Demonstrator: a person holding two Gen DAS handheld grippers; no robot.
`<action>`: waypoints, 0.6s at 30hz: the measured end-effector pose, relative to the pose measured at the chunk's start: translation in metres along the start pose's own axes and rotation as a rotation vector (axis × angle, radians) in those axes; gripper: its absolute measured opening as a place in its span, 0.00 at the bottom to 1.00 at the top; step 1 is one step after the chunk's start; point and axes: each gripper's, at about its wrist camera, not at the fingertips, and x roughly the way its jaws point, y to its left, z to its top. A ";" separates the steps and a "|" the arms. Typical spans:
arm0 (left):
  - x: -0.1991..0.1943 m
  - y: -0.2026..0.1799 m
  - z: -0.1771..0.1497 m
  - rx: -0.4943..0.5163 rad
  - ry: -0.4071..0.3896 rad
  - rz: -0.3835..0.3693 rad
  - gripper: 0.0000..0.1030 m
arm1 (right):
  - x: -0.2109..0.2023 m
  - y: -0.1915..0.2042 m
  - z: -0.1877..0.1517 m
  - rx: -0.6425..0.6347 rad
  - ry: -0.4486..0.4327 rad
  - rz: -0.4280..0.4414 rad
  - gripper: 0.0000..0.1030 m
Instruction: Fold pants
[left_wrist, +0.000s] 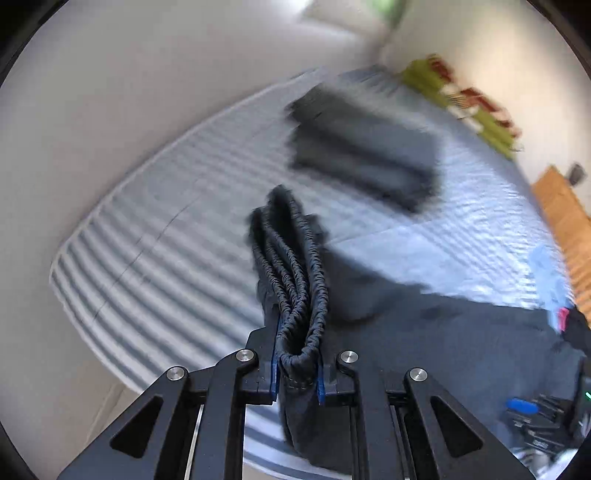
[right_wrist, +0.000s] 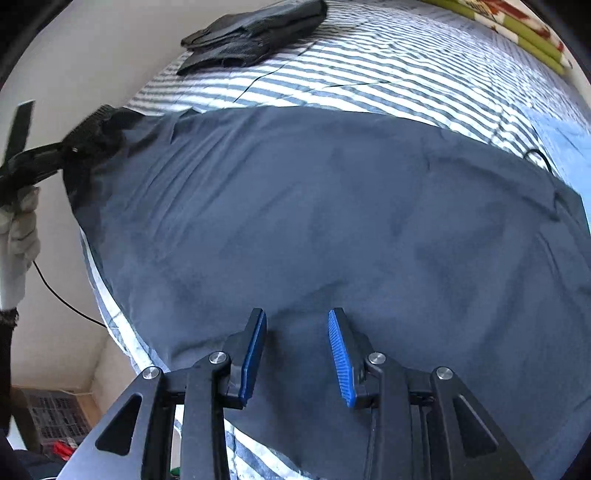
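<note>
A bed (right_wrist: 369, 74) with a blue-and-white striped cover fills both views; no brand, label or writing can be read anywhere. Spread across it lie the dark grey-blue pants (right_wrist: 332, 221), reaching from the left bed edge to the right rim of the right wrist view. Farther up the bed sits a second, folded dark garment (right_wrist: 255, 33), well apart from the pants and blurred in the left wrist view. The right claw (right_wrist: 297, 354) hovers just over the flat cloth near its near edge, its blue pads standing moderately apart with nothing pinched between them. The left claw (left_wrist: 297, 365) is clamped narrow on the gathered elastic waistband (left_wrist: 291, 277), which bunches up between its pads. A gloved hand (right_wrist: 20, 236) holds that claw at the frame's left edge, partly cut off.
</note>
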 end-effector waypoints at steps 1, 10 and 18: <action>-0.011 -0.018 0.001 0.031 -0.025 -0.028 0.13 | -0.005 -0.005 -0.001 0.018 -0.009 0.009 0.31; -0.009 -0.259 -0.082 0.519 0.012 -0.300 0.13 | -0.067 -0.095 -0.022 0.335 -0.163 0.158 0.31; 0.044 -0.341 -0.187 0.775 0.241 -0.315 0.39 | -0.058 -0.145 -0.048 0.485 -0.136 0.211 0.32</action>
